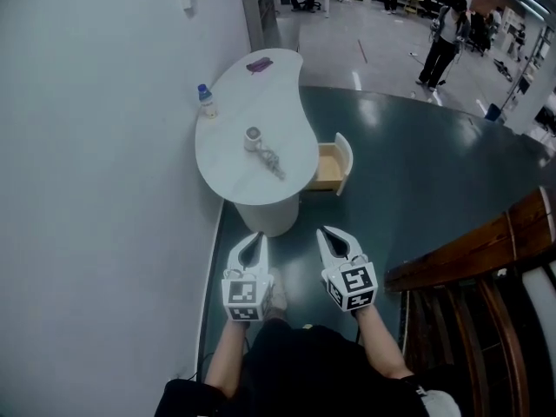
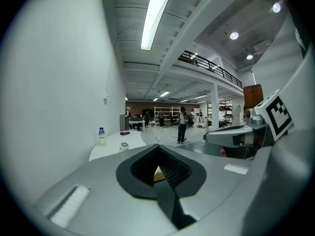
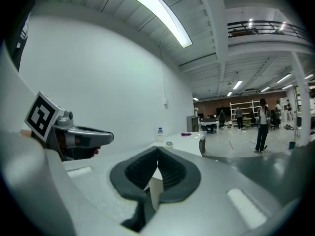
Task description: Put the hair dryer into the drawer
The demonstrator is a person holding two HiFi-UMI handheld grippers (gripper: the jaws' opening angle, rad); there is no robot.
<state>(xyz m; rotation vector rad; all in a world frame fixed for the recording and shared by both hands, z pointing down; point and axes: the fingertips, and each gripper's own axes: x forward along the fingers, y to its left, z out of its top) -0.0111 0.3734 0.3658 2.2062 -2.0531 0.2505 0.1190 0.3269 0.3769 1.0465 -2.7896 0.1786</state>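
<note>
Far left: bare white wall, with a small plastic bottle upright at the near-wall edge of a white, kidney-shaped table.

Centre left, on the tabletop: hair dryer, well apart from the bottle, with its cord trailing toward the near edge. Lying on the table, outside the drawer, touched by neither gripper. Small purple object at the far end of the same top.

Below the table, low in the head view: left gripper, pointed at the table's pedestal and well short of it. In the left gripper view, jaws closed tip to tip with nothing clamped; bottle and hair dryer visible beyond on the table.

Just beside it to the right: right gripper, roughly parallel to the left one and likewise short of the table. In the right gripper view, jaws brought together and empty; bottle and hair dryer visible ahead.

Right of the table: drawer, pulled open, pale wood inside, white front panel facing right, above a dark green floor.

Far right: dark wooden furniture at the lower edge; a person standing in the distance on the open hall floor.
</note>
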